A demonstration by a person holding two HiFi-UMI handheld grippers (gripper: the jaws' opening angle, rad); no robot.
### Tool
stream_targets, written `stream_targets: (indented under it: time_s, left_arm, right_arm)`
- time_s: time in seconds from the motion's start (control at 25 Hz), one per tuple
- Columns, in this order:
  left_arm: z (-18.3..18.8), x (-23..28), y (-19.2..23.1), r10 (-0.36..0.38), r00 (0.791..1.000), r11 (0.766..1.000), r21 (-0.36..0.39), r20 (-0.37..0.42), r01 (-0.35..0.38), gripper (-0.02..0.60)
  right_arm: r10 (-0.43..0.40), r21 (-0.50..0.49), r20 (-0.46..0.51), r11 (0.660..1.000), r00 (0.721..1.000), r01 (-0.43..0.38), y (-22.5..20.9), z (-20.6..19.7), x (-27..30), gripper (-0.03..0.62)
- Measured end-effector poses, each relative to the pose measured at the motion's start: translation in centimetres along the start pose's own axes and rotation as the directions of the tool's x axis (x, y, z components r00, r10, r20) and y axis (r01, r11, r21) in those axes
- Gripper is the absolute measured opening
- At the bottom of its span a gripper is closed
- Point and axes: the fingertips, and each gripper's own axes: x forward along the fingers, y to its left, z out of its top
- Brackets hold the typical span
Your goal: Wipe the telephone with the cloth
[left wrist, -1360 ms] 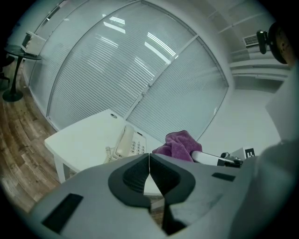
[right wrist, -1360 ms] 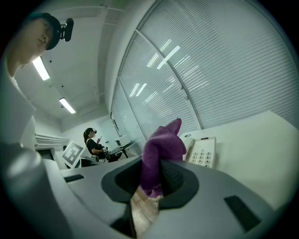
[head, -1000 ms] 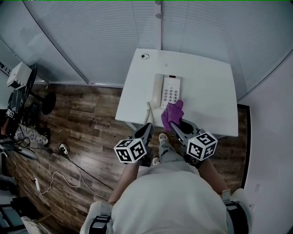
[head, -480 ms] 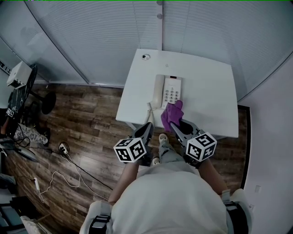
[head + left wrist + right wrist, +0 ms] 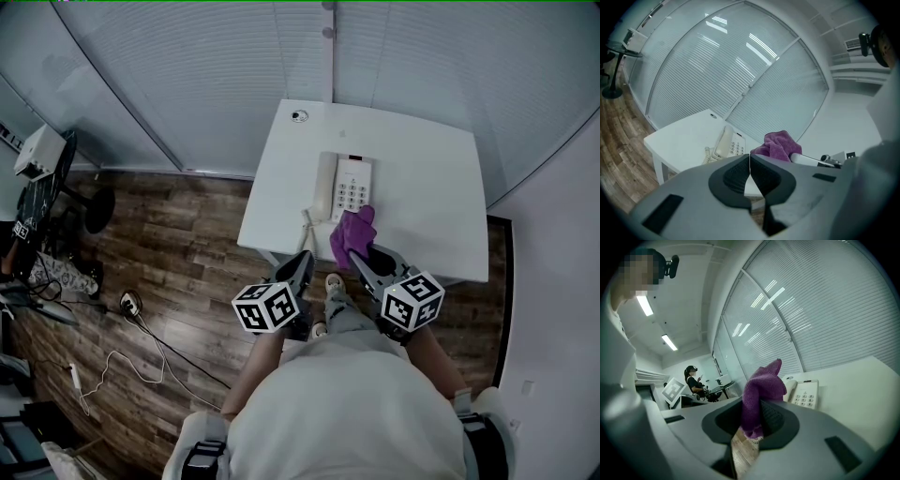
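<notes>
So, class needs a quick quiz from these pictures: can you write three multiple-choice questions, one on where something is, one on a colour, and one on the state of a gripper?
1. Where does the telephone stand?
A. on the white table
B. on the wooden floor
C. on a shelf

2. What colour is the cloth?
A. green
B. purple
C. yellow

3. How are the jaws of the left gripper?
A. shut, with nothing between them
B. shut on the cloth
C. wide open

Answers:
1. A, since the head view shows it lying on the tabletop.
2. B, since it looks purple in every view.
3. A, since its jaws meet with nothing between them, while the cloth sits in the right gripper.
</notes>
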Motion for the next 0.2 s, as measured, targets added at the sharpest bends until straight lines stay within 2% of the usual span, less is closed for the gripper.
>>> stream_targets:
  time_s: [0.2]
  left_arm:
    - [0.04,0.02,0.04,-0.001,1.0,1.0,0.0,0.0,0.001,0.023]
  right_arm:
    - [0.0,-0.008,0.003,1.0,1.0,0.0,-0.08,0.08,0.01,0.097]
